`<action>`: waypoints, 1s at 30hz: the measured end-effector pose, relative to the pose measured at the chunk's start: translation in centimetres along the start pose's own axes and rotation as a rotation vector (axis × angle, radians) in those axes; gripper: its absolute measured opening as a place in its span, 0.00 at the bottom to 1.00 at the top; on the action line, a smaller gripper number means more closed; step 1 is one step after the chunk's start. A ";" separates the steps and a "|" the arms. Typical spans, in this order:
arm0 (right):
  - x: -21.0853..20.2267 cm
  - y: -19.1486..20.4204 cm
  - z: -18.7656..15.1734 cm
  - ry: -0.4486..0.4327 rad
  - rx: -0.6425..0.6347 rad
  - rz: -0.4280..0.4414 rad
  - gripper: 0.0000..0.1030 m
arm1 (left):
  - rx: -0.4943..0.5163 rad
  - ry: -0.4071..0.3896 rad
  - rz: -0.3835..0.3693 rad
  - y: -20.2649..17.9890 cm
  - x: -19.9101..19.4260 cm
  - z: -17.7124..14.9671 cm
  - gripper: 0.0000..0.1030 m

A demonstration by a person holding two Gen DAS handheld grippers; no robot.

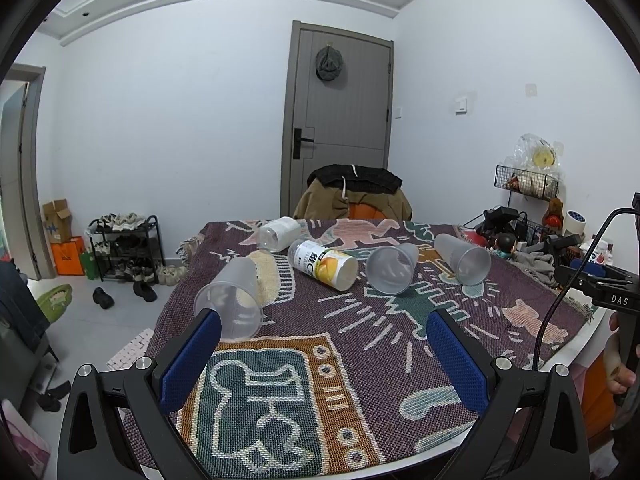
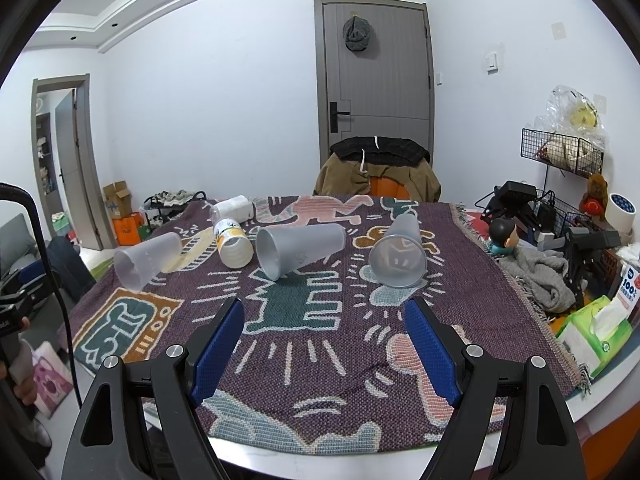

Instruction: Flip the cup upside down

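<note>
Cups lying tipped over on the counter

Left gripper (image 1: 324,330) and right gripper (image 2: 324,320) hover with fingers released; three cups (image 2: 298,249) lie sideways mid-counter (image 2: 280,360).

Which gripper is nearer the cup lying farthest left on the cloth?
Left. The left gripper has its left finger right beside that cup. The right gripper sits toward the table's middle, well right of it.
</note>
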State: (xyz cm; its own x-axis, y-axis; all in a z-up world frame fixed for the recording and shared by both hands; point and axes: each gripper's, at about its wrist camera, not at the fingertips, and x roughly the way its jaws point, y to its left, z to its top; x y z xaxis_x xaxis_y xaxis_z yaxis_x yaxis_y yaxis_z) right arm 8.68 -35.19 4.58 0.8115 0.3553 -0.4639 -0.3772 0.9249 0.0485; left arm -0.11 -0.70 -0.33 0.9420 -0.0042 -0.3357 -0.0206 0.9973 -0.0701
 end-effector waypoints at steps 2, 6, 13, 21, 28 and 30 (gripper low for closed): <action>0.0 0.0 0.0 -0.001 0.000 0.000 0.80 | 0.000 0.000 0.000 0.0 0.0 0.0 1.00; 0.0 -0.1 0.0 -0.001 0.001 0.000 0.80 | -0.001 -0.001 0.000 0.0 0.0 -0.1 1.00; 0.0 -0.1 0.0 -0.002 0.000 -0.002 0.80 | 0.001 -0.001 0.000 0.0 0.0 -0.1 1.00; 0.0 -0.2 0.0 -0.002 0.001 -0.004 0.80 | 0.001 -0.001 -0.002 0.1 0.0 -0.3 1.00; 0.0 -0.7 0.0 -0.008 0.009 -0.009 0.80 | 0.011 0.000 -0.004 -0.1 0.2 -0.1 1.00; 0.0 -0.8 0.0 -0.008 0.013 -0.009 0.80 | 0.013 0.001 -0.005 -0.1 0.5 0.2 1.00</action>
State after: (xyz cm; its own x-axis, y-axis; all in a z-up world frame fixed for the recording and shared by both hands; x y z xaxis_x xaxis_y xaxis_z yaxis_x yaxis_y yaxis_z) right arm 9.00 -35.87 4.51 0.8184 0.3483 -0.4571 -0.3644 0.9296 0.0559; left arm 0.40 -0.82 -0.32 0.9417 -0.0093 -0.3362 -0.0113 0.9982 -0.0594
